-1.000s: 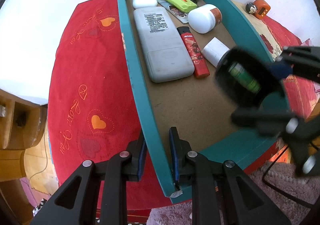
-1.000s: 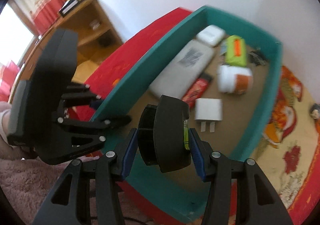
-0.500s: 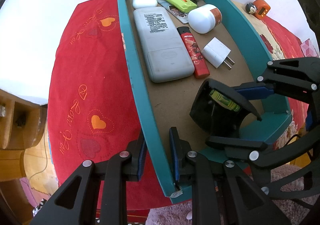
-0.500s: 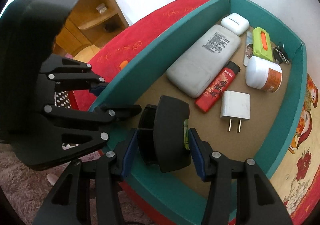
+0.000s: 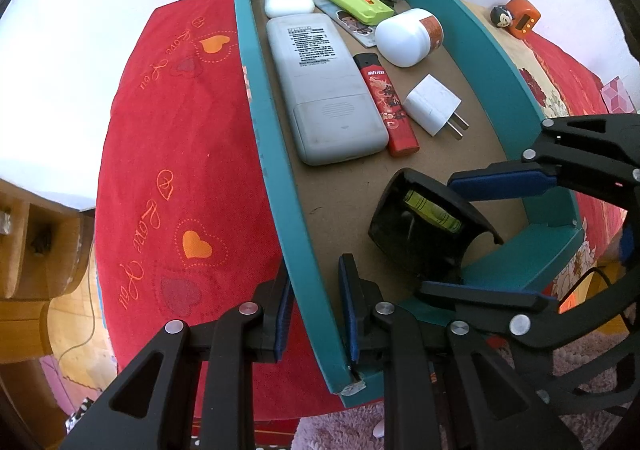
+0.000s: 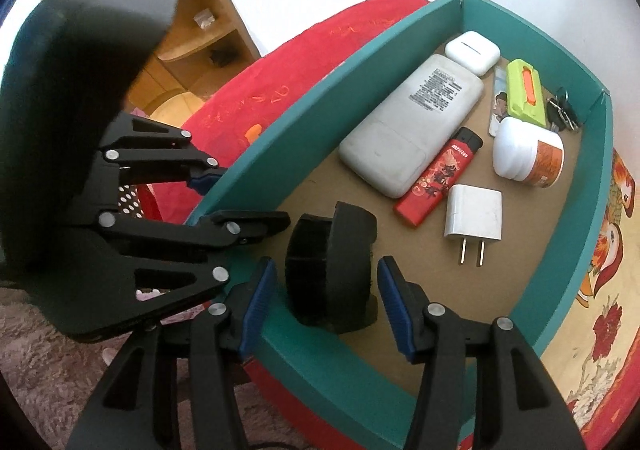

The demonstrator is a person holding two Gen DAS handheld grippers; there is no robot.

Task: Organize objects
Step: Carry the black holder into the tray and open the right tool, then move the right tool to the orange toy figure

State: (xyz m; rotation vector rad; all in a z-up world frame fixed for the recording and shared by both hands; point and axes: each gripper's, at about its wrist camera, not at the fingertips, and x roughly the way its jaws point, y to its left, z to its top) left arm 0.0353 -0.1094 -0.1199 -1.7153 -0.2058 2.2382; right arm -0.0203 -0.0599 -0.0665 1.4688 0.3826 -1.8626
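In your left wrist view, your left tongs (image 5: 314, 308) clench the teal tray's (image 5: 280, 169) near wall. In your right wrist view, your right tongs (image 6: 324, 304) are opening, pads clear of the black level gadget (image 6: 332, 270) resting on the tray floor.

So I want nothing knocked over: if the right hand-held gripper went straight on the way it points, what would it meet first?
Most likely the black round object between its opening fingers: the right hand-held gripper straddles it on the teal box floor. The pads look clear of it, though depth is uncertain.
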